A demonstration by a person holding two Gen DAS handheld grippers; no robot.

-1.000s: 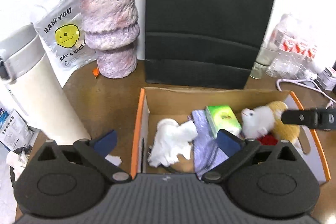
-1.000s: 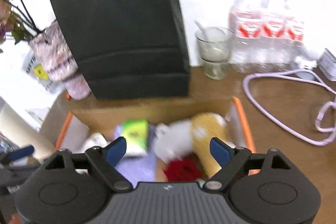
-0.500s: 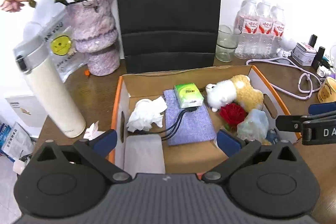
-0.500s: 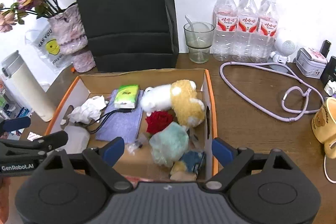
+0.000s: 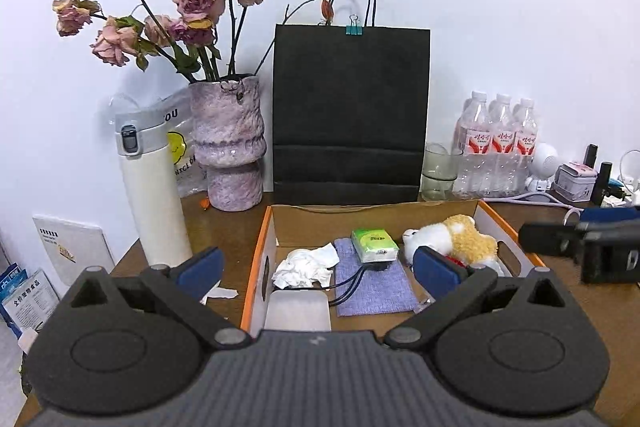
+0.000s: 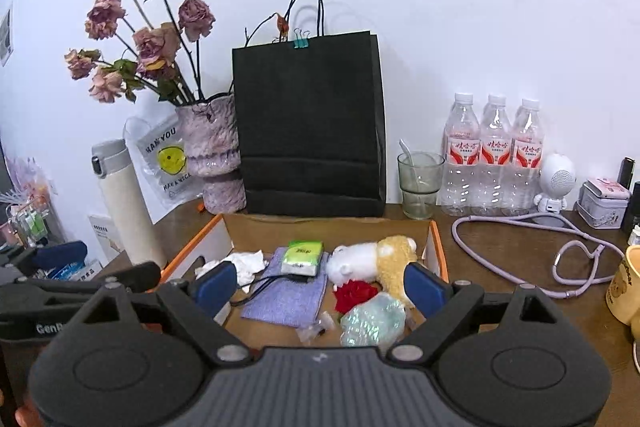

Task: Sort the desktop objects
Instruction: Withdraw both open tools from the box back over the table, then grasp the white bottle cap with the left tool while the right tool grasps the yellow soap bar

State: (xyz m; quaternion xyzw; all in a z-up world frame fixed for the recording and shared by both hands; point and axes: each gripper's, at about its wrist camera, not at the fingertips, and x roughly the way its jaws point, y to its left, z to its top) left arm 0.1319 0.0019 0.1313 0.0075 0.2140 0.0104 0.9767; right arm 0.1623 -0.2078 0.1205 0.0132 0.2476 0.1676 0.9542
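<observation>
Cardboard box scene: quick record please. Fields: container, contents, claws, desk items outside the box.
container: open cardboard box with orange edges, on the wooden desk
contents: crumpled tissue, purple cloth pouch, green tissue pack on the pouch, plush toy, red rose, bubble wrap wad
left claw: open, empty, above the box's near left part
right claw: open, empty, above the box
outside box: black paper bag, vase of dried roses, white thermos, glass, three water bottles, lilac cable
</observation>
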